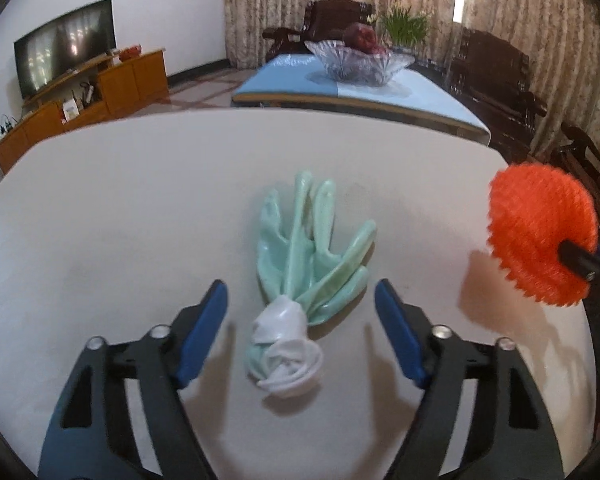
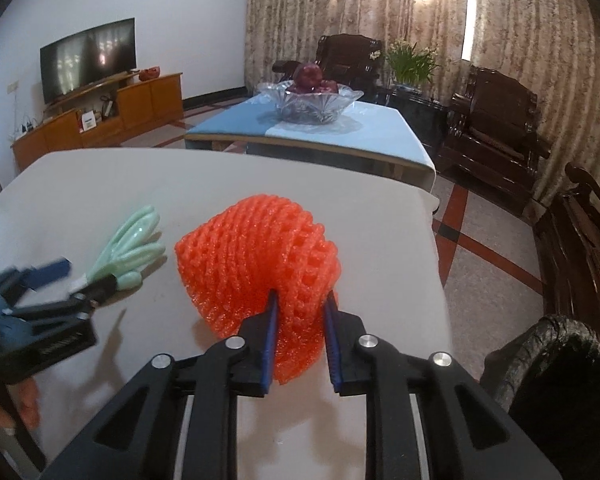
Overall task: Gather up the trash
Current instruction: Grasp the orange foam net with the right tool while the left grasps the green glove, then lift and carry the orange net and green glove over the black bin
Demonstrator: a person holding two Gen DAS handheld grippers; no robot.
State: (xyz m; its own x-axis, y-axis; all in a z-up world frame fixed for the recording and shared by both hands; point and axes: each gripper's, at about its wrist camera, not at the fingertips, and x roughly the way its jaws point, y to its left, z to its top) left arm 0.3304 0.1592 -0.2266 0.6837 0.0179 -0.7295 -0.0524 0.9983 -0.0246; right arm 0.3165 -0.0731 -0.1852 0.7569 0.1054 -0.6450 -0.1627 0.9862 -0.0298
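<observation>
Left gripper (image 1: pixel 300 332) hangs spread over the worktop (image 1: pixel 120 208), its jaws either side of the glove (image 1: pixel 304 264) but not pressing it. That glove lies flat mid-worktop, long axis running near to far in line with the jaws: bunched white cuff nearest, between the pads, green fingers pointing far. Closing on the cuff looks like the coming move. Right gripper (image 2: pixel 300 316) pinches the orange foam net (image 2: pixel 260 260), lifted clear at right, with the bin (image 2: pixel 560 380) near-right below the worktop edge.
</observation>
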